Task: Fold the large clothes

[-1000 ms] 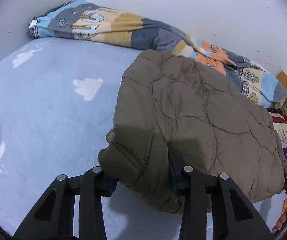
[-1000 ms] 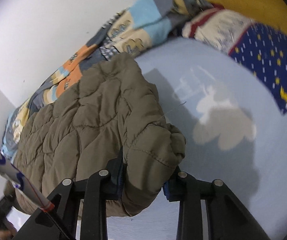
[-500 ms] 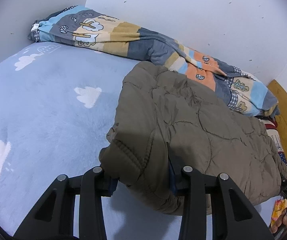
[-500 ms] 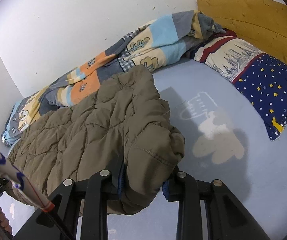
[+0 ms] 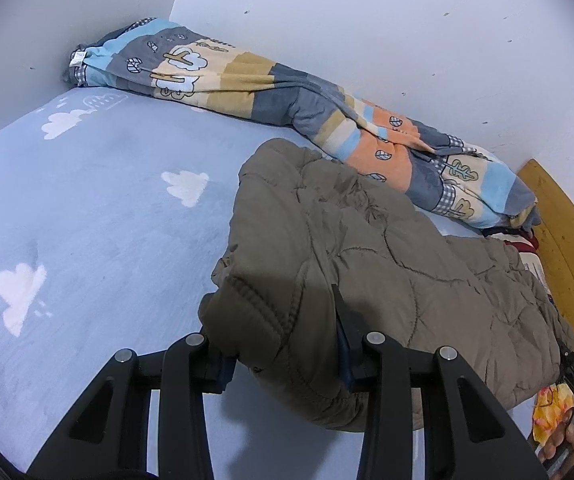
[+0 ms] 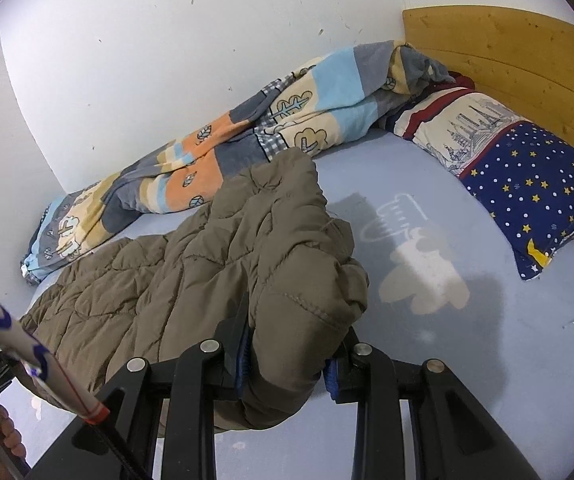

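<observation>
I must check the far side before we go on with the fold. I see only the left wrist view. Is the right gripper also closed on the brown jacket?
Observer: Yes. The right gripper is shut on a bunched end of the brown jacket, with the padding squeezed between its pads.
Operator: What lies on the bed to the right of it?
Observer: A pillow with a dark blue starred part, resting against the wooden headboard.
Operator: Is the jacket touching that pillow?
Observer: No. Bare blue sheet separates them.
</observation>
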The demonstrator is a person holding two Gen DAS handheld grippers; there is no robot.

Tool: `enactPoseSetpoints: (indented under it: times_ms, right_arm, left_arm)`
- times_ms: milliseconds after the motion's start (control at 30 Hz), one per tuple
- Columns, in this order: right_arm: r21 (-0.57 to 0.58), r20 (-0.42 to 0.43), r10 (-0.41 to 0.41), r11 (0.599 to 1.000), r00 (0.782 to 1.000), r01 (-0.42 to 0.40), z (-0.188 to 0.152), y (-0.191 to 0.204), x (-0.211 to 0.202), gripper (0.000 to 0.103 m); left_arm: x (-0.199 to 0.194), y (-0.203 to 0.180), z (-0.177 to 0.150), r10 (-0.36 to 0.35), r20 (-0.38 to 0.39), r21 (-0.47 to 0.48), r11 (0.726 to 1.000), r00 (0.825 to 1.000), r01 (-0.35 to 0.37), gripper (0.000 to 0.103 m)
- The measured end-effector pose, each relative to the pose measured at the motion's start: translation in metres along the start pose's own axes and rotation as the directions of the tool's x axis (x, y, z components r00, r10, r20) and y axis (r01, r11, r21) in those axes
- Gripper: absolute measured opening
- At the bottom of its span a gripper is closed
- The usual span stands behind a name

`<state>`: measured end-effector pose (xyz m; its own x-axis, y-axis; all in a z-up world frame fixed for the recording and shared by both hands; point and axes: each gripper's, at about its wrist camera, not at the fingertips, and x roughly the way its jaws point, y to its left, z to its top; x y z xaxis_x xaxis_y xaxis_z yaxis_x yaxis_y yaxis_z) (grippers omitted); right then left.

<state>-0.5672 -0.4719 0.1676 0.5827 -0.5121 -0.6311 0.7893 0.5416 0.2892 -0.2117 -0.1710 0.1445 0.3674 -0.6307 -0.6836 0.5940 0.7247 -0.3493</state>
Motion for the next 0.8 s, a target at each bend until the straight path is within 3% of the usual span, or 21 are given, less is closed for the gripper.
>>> enactPoseSetpoints:
  times_ms: [567, 800]
  right_arm:
    - [0.038, 0.027, 0.044, 0.998, 0.999, -0.045, -0.053, -0.008, -0.076, 0.031]
    - [0.058, -0.005, 0.042, 0.997, 0.999, -0.042, -0.089, -0.023, -0.098, 0.031]
  left_arm:
    - [-0.068, 0.025, -0.052, -0.041, 0.023, -0.044, 0.998, 0.999, 0.042, 0.038]
    - [-0.084, 0.039, -0.096, -0.041, -0.015, -0.048, 0.998, 0.999, 0.040, 0.038]
